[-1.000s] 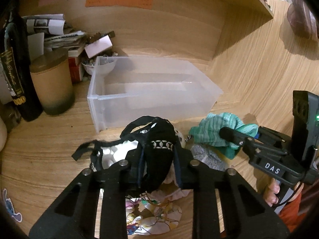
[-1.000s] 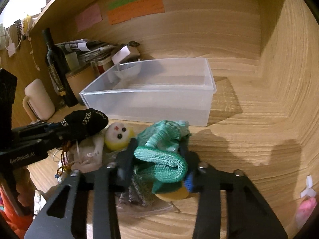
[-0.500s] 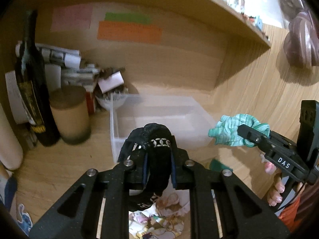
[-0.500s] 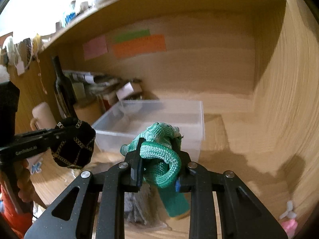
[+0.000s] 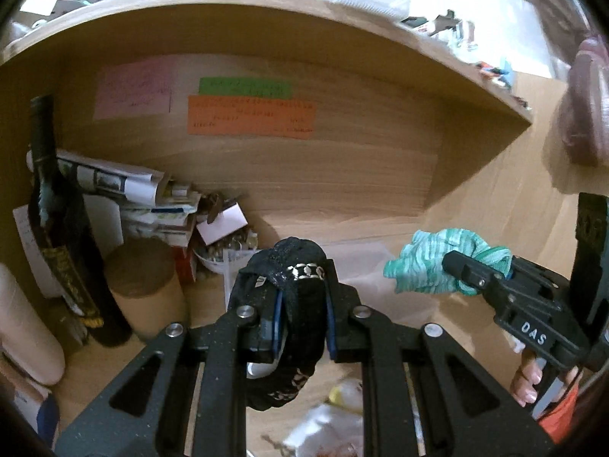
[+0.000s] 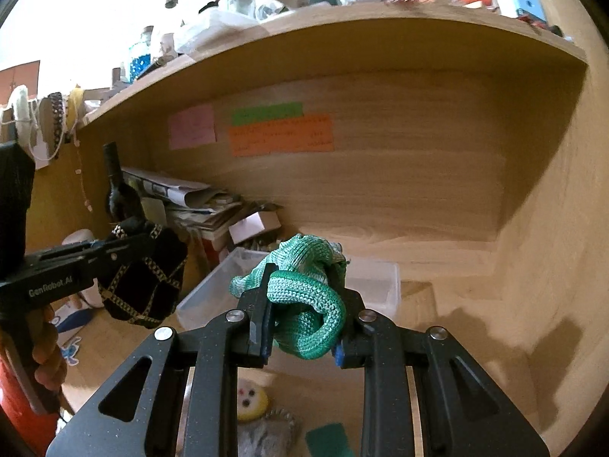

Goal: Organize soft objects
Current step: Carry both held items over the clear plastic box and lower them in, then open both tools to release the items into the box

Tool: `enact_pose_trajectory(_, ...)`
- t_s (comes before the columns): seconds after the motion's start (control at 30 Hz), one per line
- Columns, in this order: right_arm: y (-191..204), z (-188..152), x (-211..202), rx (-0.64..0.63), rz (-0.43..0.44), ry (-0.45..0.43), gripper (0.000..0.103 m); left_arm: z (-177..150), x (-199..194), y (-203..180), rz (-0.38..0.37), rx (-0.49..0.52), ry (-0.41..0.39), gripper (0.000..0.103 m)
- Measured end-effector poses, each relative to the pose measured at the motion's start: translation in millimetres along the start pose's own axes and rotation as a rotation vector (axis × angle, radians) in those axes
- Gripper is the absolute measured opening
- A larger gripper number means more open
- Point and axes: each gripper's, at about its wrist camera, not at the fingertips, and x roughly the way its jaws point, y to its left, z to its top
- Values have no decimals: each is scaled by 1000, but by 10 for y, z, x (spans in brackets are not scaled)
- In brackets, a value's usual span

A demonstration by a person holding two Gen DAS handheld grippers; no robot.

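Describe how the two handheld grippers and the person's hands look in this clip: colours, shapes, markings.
Both are matte black plastic with cut-out finger links, silver pivot bolts and blue pads. The left gripper reads "GenRobot.AI" in white along its side in the right wrist view; the right gripper reads "DAS" in the left wrist view. The hand gripping the right handle is bare, nails pale, with red-orange fabric just below it.

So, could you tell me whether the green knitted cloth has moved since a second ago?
Yes: the green knitted cloth has risen off the desk, now above the clear bin.
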Motion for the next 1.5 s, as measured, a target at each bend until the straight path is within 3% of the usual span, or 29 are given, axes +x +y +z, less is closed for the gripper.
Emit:
enact_pose_trajectory(0.4, -63, 12, 587, -62, -56, 118, 21, 57, 781, 2, 26, 18, 131, 17)
enact_pose_trajectory(0.7, -235, -141, 1016, -38, -67, 251, 21, -97, 1300, -123, 10, 47, 265, 17)
enact_pose_trajectory(1.0, -310, -288, 1234, -35, -64, 344, 24, -266, 1552, -295, 20, 101, 374, 18)
enact_pose_trajectory(1.13, -308, -299, 1267, -57, -70, 369, 24, -295, 1572, -312, -13, 76, 415, 25)
enact_pose_trajectory(1.23, -294, -286, 1263, -71, -68, 381, 34, -296, 1543, -283, -28, 66, 423, 34)
enact_pose_trajectory(1.3, -283, -275, 1226, -81, -77, 373, 46, -276, 1511, -291, -30, 63, 418, 38)
enact_pose_trajectory(1.5, -310, -202, 1023, -79, -83, 327, 55, -205, 1317, -264, -51, 34, 372, 56)
